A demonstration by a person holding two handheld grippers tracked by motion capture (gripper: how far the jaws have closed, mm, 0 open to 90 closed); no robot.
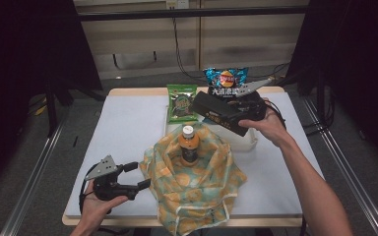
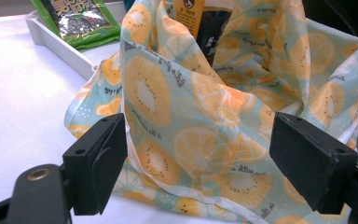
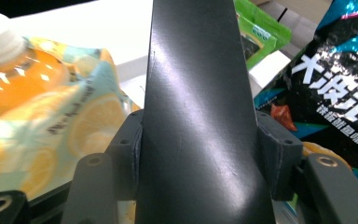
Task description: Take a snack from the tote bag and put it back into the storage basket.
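Above the white tray (image 1: 248, 142), the black box (image 1: 221, 114) lies roughly level, long axis slanting toward the bottle (image 1: 189, 145) (standing in the fruit-print bag (image 1: 197, 187)). Right gripper (image 1: 248, 109) is clamped across it. Left gripper (image 1: 138, 176) gapes, pads off the bag.

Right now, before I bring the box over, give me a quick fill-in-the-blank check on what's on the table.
1. The right gripper is shut on a long ____ box.
2. The orange drink bottle stands upright inside the fruit-print ____.
3. The left gripper has its jaws ____, beside the bag.
4. The green snack packet lies in a ____ tray.

Missing words: black; bag; open; white
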